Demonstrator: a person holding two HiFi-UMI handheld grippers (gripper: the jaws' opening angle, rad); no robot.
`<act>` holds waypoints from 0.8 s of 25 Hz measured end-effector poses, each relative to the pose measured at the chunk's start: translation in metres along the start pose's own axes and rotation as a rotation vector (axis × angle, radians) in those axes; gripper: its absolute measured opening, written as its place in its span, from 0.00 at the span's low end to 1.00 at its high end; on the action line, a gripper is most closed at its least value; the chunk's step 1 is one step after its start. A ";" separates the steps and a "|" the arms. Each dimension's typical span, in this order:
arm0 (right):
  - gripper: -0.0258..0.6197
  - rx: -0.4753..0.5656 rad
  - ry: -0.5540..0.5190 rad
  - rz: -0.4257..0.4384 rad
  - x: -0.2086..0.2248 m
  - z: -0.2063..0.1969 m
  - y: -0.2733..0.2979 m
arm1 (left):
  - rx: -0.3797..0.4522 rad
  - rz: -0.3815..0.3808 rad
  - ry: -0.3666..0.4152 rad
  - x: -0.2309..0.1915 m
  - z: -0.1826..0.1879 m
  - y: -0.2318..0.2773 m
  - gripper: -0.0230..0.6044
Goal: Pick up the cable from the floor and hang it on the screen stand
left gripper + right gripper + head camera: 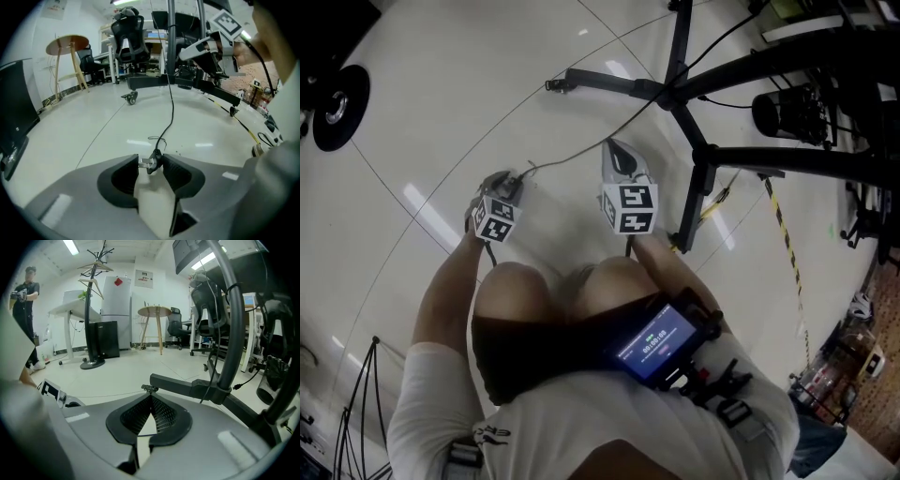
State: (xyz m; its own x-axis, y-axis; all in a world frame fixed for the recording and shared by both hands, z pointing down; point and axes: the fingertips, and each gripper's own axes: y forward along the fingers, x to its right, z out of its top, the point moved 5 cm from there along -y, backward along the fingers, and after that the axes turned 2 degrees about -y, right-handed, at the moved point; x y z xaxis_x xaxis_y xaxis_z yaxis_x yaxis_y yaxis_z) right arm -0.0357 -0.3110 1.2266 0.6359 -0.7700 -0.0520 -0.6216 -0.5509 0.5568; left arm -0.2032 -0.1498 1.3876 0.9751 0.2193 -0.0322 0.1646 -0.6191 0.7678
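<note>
A thin black cable [581, 145] runs over the white floor from my left gripper [523, 174] toward the black screen stand [680, 94]. In the left gripper view the cable's plug [155, 159] spans the gap of the left gripper [151, 162]: its metal prongs meet one fingertip and its body meets the other. From there the cable [171, 108] climbs toward the stand's base [154, 80]. My right gripper [617, 146] hovers beside the left one, shut and empty [150, 399], facing a stand leg [187, 386] and the pole [233, 324].
A black disc base [337, 108] lies far left, and yellow-black tape [783, 225] crosses the floor at right. Office chairs [131, 37] and a round wooden table [68, 44] stand behind. A coat rack [96, 268] and a person [23, 296] stand further off.
</note>
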 end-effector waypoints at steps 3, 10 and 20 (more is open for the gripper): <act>0.06 0.001 0.017 0.002 -0.001 0.005 -0.002 | 0.044 0.023 -0.051 -0.012 0.011 -0.021 0.30; 0.06 0.000 0.046 0.037 -0.010 0.050 -0.018 | 0.183 0.138 -0.130 -0.051 0.075 -0.107 0.29; 0.06 0.009 0.043 0.093 -0.022 0.207 -0.122 | 0.360 0.200 -0.142 -0.042 0.240 -0.299 0.28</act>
State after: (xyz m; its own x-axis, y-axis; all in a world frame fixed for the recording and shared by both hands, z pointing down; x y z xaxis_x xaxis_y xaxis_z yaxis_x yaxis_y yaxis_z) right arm -0.0689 -0.2939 0.9884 0.5940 -0.8037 0.0354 -0.6832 -0.4807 0.5498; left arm -0.2580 -0.1549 1.0052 0.9997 -0.0223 -0.0126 -0.0131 -0.8678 0.4967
